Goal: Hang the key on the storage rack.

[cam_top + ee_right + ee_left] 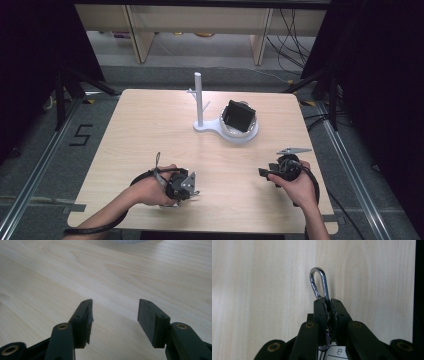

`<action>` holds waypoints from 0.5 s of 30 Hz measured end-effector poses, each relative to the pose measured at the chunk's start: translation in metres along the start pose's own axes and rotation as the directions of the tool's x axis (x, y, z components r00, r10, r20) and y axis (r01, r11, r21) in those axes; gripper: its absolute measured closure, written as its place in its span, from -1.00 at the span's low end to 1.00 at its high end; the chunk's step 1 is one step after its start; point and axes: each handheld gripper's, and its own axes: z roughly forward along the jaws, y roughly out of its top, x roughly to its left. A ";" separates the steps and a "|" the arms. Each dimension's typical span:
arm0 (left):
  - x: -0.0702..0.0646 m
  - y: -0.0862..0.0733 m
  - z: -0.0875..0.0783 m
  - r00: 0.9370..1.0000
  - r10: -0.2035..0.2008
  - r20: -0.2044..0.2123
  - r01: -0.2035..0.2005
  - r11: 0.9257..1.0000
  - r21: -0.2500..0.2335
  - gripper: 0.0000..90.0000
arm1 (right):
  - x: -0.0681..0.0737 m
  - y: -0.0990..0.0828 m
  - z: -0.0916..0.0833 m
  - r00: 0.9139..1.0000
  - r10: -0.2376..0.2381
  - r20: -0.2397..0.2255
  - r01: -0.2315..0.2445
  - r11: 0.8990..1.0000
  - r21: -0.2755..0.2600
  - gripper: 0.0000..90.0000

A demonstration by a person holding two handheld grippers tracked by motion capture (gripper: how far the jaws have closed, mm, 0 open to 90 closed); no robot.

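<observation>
A silver carabiner clip sticks out from between the jaws of my left gripper, which is shut on its lower end just above the wooden table. A patterned cord and a white tag hang from the clip behind the pads. In the high view the left gripper sits near the table's front left, held in a hand. My right gripper is at the front right, and its own view shows the right gripper open with nothing between its fingers.
A white stand with an upright post and short side pegs rises at the back middle of the table. Its round white dish holds a black box-like object. Table legs and cables lie beyond the far edge.
</observation>
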 end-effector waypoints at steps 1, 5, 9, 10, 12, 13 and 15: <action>-0.002 -0.002 -0.001 0.999 -0.032 -0.015 0.032 0.998 -0.050 0.85 | 0.000 0.000 0.000 1.000 -0.001 0.005 0.001 1.000 0.001 0.04; -0.001 -0.010 -0.009 0.995 -0.057 -0.085 0.045 0.989 -0.144 0.85 | 0.001 -0.001 0.000 1.000 0.010 0.013 -0.010 1.000 0.012 0.04; -0.003 -0.018 -0.016 0.984 -0.114 -0.140 0.079 0.968 -0.239 0.85 | 0.002 0.000 0.000 1.000 0.021 0.016 -0.022 1.000 0.018 0.04; -0.003 -0.020 -0.017 0.979 -0.134 -0.156 0.090 0.960 -0.265 0.85 | 0.002 0.000 -0.001 0.999 0.023 0.026 -0.024 0.999 0.022 0.04; -0.003 -0.024 -0.018 0.969 -0.169 -0.180 0.109 0.947 -0.302 0.85 | 0.002 -0.001 -0.001 1.000 0.023 0.018 -0.023 1.000 0.019 0.04; -0.002 -0.026 -0.020 0.961 -0.190 -0.201 0.116 0.936 -0.331 0.85 | 0.002 -0.001 -0.001 0.999 0.024 0.021 -0.024 1.000 0.019 0.04; -0.002 -0.029 -0.022 0.947 -0.235 -0.219 0.139 0.915 -0.378 0.85 | 0.001 -0.001 -0.001 1.000 0.011 0.010 -0.011 1.000 0.009 0.04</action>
